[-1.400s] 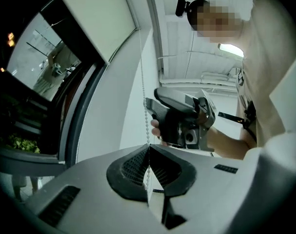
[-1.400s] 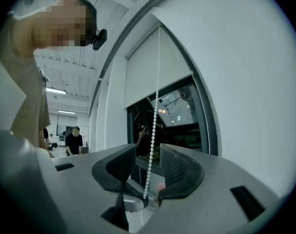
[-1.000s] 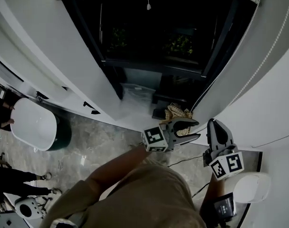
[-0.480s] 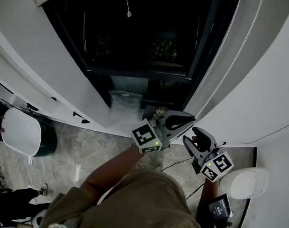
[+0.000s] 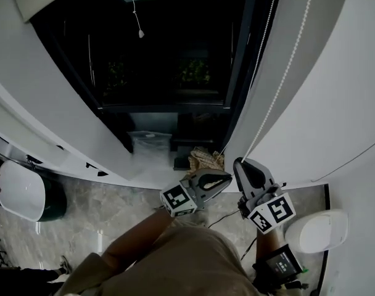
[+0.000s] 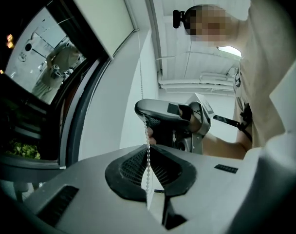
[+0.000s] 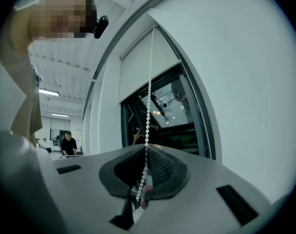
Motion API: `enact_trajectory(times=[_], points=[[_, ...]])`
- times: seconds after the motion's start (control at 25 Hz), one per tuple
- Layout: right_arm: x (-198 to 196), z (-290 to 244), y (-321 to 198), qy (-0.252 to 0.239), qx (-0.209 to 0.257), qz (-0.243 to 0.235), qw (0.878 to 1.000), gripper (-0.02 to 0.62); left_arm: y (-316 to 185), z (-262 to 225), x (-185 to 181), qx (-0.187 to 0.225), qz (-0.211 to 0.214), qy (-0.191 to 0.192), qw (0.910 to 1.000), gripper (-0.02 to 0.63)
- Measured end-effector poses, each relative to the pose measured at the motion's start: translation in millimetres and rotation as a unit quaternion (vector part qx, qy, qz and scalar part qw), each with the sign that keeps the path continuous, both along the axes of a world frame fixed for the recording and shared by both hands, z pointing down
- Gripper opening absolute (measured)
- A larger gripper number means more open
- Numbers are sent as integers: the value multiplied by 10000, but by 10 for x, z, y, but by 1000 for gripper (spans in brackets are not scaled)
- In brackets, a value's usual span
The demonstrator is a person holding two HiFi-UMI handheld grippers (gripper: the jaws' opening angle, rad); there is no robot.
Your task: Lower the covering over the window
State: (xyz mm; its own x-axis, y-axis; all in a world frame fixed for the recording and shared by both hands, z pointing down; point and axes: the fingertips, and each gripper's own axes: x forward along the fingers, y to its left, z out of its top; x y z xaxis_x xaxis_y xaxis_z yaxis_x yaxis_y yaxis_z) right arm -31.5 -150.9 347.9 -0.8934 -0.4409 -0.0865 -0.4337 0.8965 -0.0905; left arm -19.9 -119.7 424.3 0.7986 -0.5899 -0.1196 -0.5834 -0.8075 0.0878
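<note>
Nearest: two claws, both clenched. Left claw (image 6: pixel 149 179) pinched on one strand of the bead chain (image 5: pixel 277 73), jaws just closed onto it. Right claw (image 7: pixel 139 189) likewise just closed, beads caught between its pads.

Just beyond: two strands of that chain, climbing side by side along the right edge of the window (image 5: pixel 163 60). One strand per claw, as far as can be judged.

Higher and farther: one roller blind (image 7: pixel 136 77), covering only the top of the glass, with most of the pane bare. One thin pull cord (image 5: pixel 140 34) dangling before the dark glass. One window in all.

Risks, by judgement:
- A locked loop and a strained mechanism up top if hauled on both strands together.
- A rising blind rather than a dropping one if tugged on the wrong strand.
- Beads slipping through the pads under a sharp jerk.
- A rattling or derailed chain if pulled away from the wall instead of straight down.
</note>
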Motion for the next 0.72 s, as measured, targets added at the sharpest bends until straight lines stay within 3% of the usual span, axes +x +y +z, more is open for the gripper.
enact_trajectory(times=[0.04,0.12,0.2,0.28,0.4,0.44,0.56,0.64,0.72], points=[[-2,9,3,-71,-62,7,10000,17,-3,-29,-70,-8,-1,114,9999,25],[-28,101,15,-51,-152,11,9999,15,-58,-215,-309,-16,-103,668,9977,164],[-94,288,13,159,-274,-67,9995,15,-167,-571,-481,196,-211,1032,9942,173],[-161,467,25,300,-422,-146,9986,15,-242,-886,-421,422,-139,917,9948,173],[-227,505,62,323,-443,-236,9982,15,-342,-1019,-209,473,-97,374,9981,148],[-238,494,89,297,-427,-313,9982,15,-366,-998,-192,477,-152,287,9983,22],[-165,507,209,-66,-690,-745,9948,19,-319,-953,-296,422,-271,612,9969,18],[-16,414,136,-452,-845,-761,9925,141,-273,-917,-345,612,-371,422,9965,17],[114,188,16,-888,-821,-602,9908,144,-240,-711,-322,684,-327,-4,9971,17]])
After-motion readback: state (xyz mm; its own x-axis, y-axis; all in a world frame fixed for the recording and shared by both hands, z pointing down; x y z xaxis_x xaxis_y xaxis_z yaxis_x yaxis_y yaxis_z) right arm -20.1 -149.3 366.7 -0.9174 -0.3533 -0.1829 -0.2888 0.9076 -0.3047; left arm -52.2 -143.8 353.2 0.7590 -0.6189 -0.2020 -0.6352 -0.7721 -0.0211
